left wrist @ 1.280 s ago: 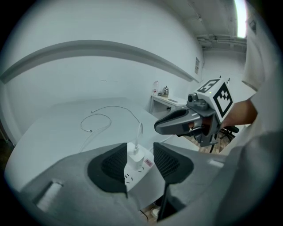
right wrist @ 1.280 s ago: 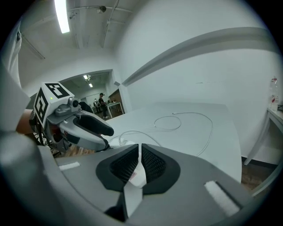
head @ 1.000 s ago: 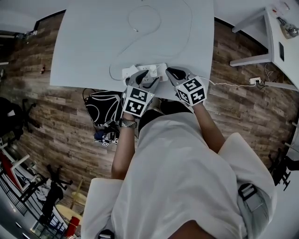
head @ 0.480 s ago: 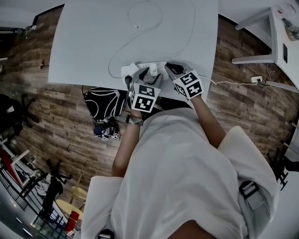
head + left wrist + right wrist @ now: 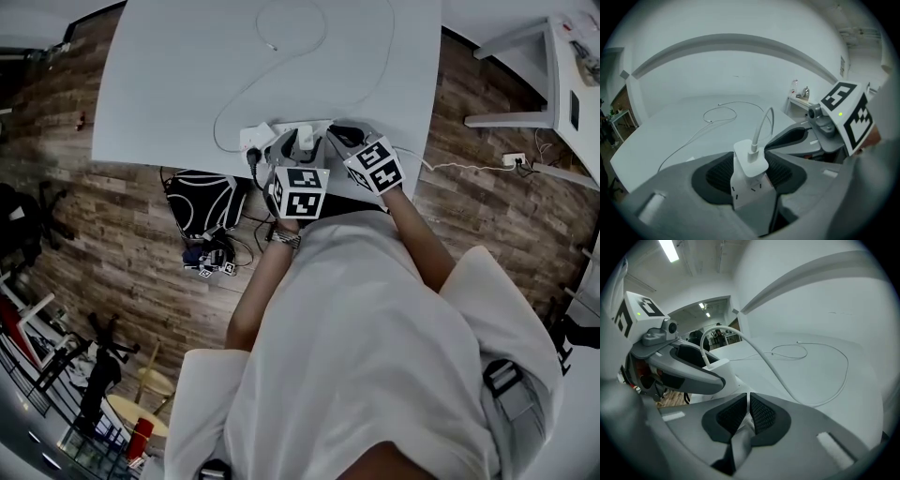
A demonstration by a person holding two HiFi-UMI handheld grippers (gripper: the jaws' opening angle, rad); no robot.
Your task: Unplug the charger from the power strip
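My left gripper has its fingers spread wide, one ribbed pad on each flank of the charger. The pads sit just beside its sides, and I see no squeeze on it. The charger is a white block with rounded corners, standing upright with its prongs seated in the power strip. Small dark socket slots show on the white strip face just below it. A white plug enters the top of the charger. From it the cable arcs up toward 1 o'clock, and a loose loop of it lies on the surface farther out at 11 o'clock.

My right gripper has its fingers drawn almost together, with only a thin slit between the pads. A pale sliver shows low in that gap, and I cannot tell what it is. In the right gripper view the left gripper and the charger sit at 10 o'clock, with the cable sweeping off toward 3 o'clock.

In the head view the strip lies at the 6 o'clock edge of the white surface, closest to my body. The left gripper is over its middle and the right gripper is just beside it at 3 o'clock. A black bag rests on the wooden floor at 8 o'clock from the strip.
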